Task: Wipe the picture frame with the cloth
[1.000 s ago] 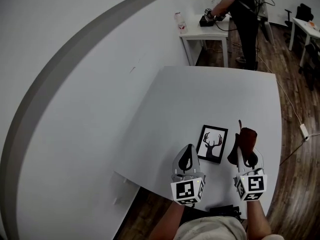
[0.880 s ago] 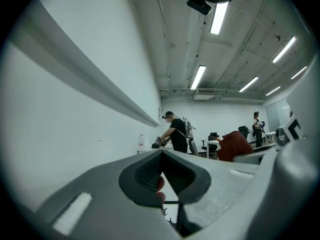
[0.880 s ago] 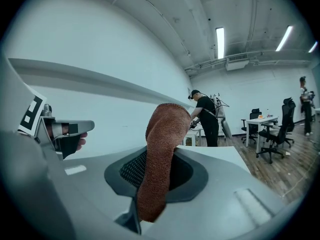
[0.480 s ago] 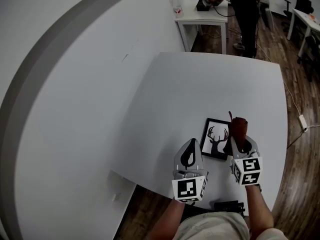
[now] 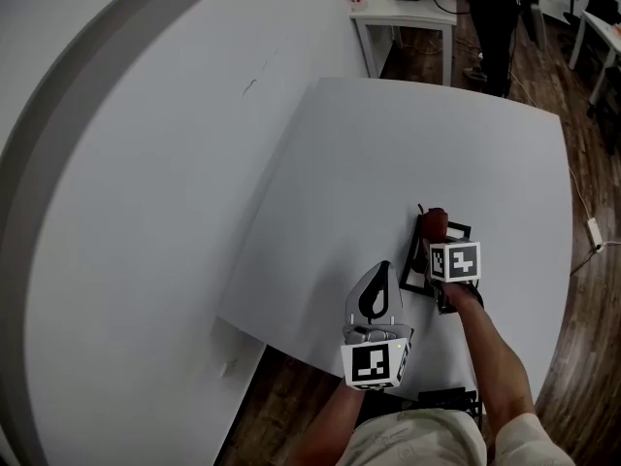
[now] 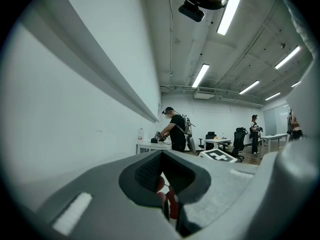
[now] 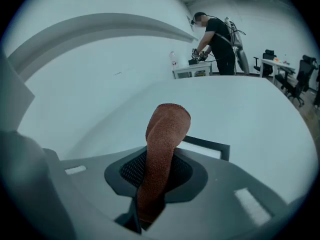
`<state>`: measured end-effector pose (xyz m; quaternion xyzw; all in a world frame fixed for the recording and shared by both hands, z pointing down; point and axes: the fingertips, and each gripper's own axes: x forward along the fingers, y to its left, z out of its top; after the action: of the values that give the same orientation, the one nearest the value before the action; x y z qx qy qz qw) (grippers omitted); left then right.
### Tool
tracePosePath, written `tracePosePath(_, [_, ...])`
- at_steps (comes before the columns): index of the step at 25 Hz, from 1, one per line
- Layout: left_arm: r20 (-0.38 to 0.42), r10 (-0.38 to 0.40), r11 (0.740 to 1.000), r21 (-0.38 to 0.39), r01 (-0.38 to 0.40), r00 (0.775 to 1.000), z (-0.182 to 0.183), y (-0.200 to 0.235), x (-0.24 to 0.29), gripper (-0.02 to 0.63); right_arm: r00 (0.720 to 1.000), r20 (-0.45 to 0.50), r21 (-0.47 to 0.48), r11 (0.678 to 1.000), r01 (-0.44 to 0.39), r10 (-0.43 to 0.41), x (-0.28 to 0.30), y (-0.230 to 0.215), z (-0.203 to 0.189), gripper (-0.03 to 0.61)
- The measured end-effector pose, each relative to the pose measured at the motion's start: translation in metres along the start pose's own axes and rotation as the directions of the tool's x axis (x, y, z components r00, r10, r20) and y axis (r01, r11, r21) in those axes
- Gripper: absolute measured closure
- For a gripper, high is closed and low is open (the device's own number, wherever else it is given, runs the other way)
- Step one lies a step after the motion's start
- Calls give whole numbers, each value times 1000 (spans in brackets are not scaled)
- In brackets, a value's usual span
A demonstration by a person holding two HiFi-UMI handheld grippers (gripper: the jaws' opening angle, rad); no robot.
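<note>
The left gripper (image 5: 383, 268) hovers over the near edge of the white table (image 5: 388, 163), its jaws together with nothing between them, just left of the frame (image 5: 413, 281). The black frame lies flat near the table's near-right side, mostly covered by the right gripper (image 5: 437, 241), whose jaws are clamped on the brown cloth (image 5: 434, 223). The cloth's free end sticks out past the jaws over the frame; whether it touches the frame cannot be told.
</note>
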<state>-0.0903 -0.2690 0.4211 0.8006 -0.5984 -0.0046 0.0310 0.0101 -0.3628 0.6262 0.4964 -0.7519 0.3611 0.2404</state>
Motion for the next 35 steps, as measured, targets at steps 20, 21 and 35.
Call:
tracePosePath(20, [-38,17,1000,8,-17,999,-10,7,2,612,993,-86,108,990,92,-83,20,-66,-7,472])
tracePosePath(21, [-40,15,1000,8,-15,999,-9,6,4,612,991,-87,112,988,107,-98,14,-75,-9,472])
tracePosePath(35, [-2,-4,1000,-19,4,1000,-10,2,8,612,998,-17,119,991,58,-56,-16,-53,-1,472])
